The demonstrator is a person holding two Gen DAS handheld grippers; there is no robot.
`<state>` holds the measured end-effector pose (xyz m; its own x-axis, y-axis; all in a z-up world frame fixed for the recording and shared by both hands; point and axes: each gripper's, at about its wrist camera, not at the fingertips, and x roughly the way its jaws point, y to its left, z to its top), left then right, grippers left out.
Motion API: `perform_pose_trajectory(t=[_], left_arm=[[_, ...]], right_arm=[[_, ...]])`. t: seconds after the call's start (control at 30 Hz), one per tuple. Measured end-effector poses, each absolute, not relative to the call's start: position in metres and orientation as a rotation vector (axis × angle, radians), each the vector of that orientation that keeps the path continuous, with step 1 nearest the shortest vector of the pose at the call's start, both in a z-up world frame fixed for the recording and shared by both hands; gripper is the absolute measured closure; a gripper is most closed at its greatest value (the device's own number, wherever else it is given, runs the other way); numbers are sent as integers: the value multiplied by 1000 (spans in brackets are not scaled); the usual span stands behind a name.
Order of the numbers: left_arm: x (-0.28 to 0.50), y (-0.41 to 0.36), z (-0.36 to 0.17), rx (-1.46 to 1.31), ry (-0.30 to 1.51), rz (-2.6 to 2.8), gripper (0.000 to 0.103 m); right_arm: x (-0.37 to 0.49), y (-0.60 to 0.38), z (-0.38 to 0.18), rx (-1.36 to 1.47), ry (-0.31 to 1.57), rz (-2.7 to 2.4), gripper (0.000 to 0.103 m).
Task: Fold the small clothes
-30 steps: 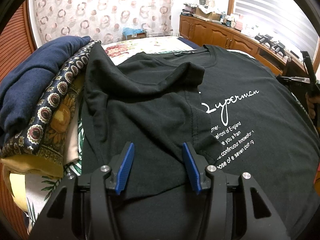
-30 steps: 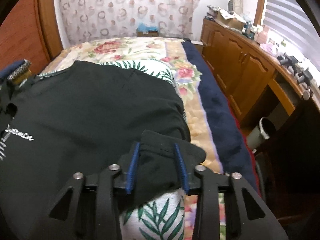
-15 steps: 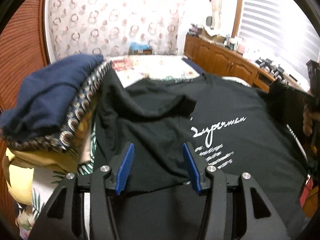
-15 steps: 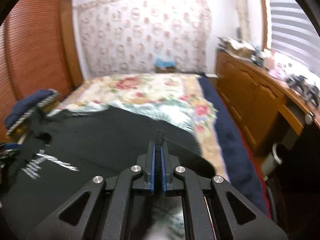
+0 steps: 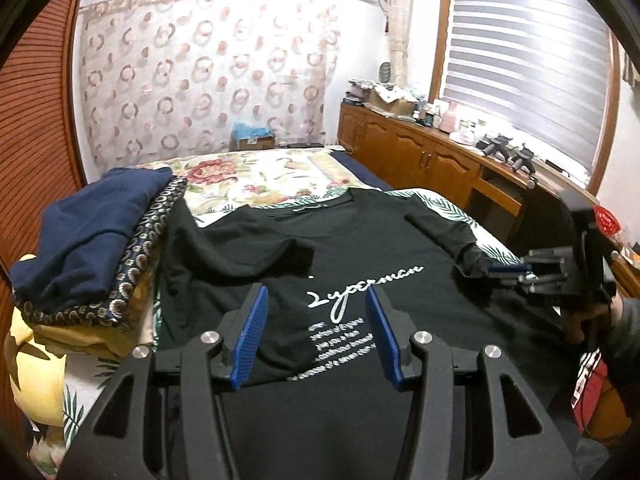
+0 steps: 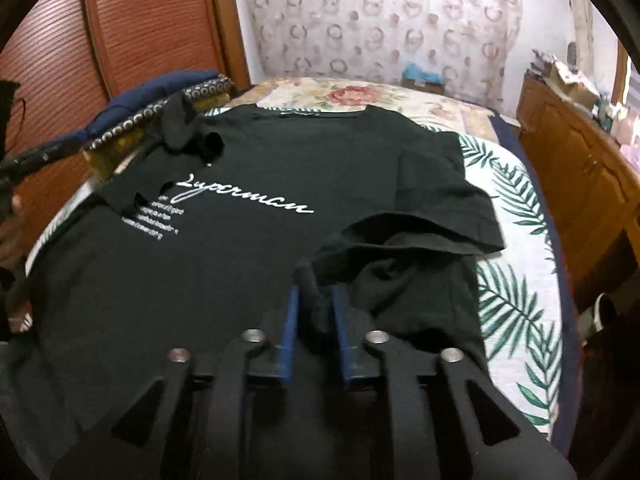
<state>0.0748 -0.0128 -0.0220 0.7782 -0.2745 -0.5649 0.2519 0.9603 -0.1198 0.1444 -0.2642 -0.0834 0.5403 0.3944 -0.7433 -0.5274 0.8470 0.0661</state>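
Observation:
A black T-shirt with white script print lies flat on the bed, collar to the far side; it also shows in the right wrist view. Its left sleeve is folded in over the chest. My left gripper is open and empty above the shirt's lower front. My right gripper is shut on the edge of the right sleeve and holds it lifted over the shirt's right side. The right gripper also shows in the left wrist view, pinching that sleeve.
A stack of folded clothes, navy on top, sits left of the shirt. The floral bedspread stretches behind. A wooden cabinet with clutter runs along the right wall. A wooden wardrobe stands at the left.
My right gripper closed on the right sleeve, then lifted it and carried it inward over the shirt. My left gripper stayed open and pulled back and up from the shirt.

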Motion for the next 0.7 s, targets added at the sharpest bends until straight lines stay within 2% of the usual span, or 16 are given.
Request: perform_pose_trajectory(t=[0.07, 0.2, 0.4, 0.7], left_arm=[[73, -18, -22, -33, 617, -294, 53], [70, -29, -23, -17, 621, -308, 53], [69, -35, -26, -11, 627, -316, 53], [68, -34, -29, -24, 634, -310, 53]], right_arm=[[146, -270, -78, -178, 816, 533, 77], [147, -295, -59, -140, 764, 480, 52], [178, -327, -52, -81, 761, 361, 51], [249, -343, -98, 2, 916, 310, 54]])
